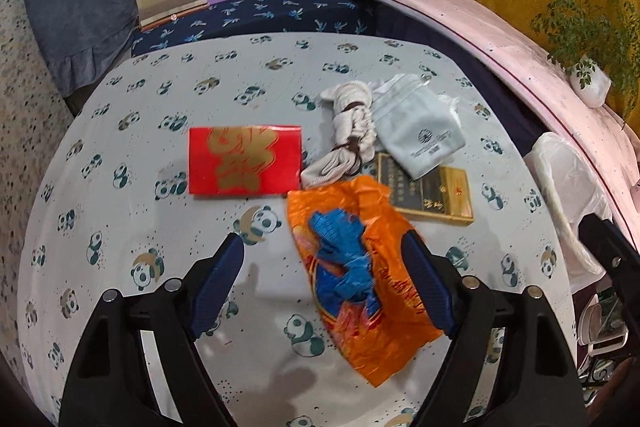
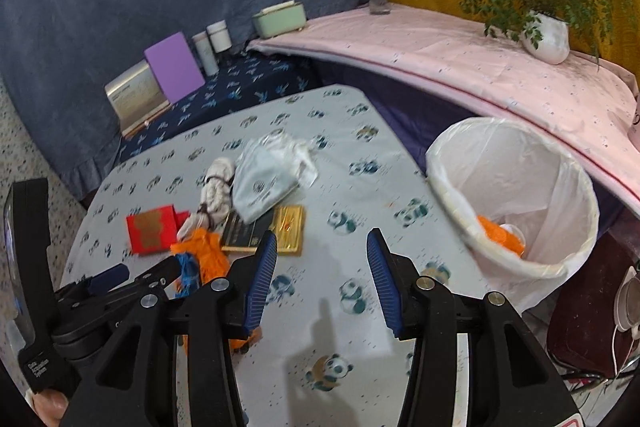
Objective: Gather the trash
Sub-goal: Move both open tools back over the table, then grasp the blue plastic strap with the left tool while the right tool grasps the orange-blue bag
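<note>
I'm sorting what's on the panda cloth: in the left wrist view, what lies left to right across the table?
red envelope → orange bag → gold box → white-lined bin

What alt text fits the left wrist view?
Open left gripper above an orange wrapper on a panda-print tablecloth. Beyond lie a red envelope, a rolled white cloth and a gold box.

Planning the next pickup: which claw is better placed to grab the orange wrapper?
Left. The left claw is open around the orange wrapper; the right claw has only bare tablecloth ahead.
</note>
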`<state>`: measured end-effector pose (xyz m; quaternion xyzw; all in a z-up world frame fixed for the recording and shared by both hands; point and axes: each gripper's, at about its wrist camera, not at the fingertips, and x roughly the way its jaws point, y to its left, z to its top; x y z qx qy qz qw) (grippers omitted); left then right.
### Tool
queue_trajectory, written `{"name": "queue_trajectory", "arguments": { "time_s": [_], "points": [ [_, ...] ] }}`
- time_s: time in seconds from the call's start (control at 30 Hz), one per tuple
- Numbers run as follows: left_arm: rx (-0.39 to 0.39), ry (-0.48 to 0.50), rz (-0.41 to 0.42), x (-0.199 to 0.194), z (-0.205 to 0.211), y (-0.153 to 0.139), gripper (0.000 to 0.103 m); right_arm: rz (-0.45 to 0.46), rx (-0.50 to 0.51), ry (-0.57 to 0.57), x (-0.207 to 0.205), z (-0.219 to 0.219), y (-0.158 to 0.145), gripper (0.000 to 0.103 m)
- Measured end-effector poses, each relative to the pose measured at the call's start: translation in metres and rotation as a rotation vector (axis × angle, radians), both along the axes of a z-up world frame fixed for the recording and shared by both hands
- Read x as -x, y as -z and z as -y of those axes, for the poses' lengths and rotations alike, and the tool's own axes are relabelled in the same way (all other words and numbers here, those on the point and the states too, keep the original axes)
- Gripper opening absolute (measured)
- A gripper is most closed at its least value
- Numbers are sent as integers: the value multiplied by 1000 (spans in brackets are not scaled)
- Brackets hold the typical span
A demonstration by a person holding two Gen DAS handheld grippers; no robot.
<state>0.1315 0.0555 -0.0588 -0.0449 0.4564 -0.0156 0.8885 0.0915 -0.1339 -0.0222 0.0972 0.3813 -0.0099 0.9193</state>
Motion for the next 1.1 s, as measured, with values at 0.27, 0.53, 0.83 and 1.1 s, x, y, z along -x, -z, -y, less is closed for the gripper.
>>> {"name": "queue_trajectory", "arguments": {
  "time_s": [0.27,0.53,0.83,1.1],
  "points": [
    [5,22,-42,-5,4,17,68,-55,-1,-41,0,-16,21,46],
    [43,58,-111,-13,4,37,22,-95,-5,-61,-4,-22,37,46],
    [45,60,-86,-10,-4,28,19,-128,-42,-106,-7,-38,50,46],
    [35,24,-71,-7,-23,20,19,-160,-54,-174,-9,-62,61,46]
  ]
}}
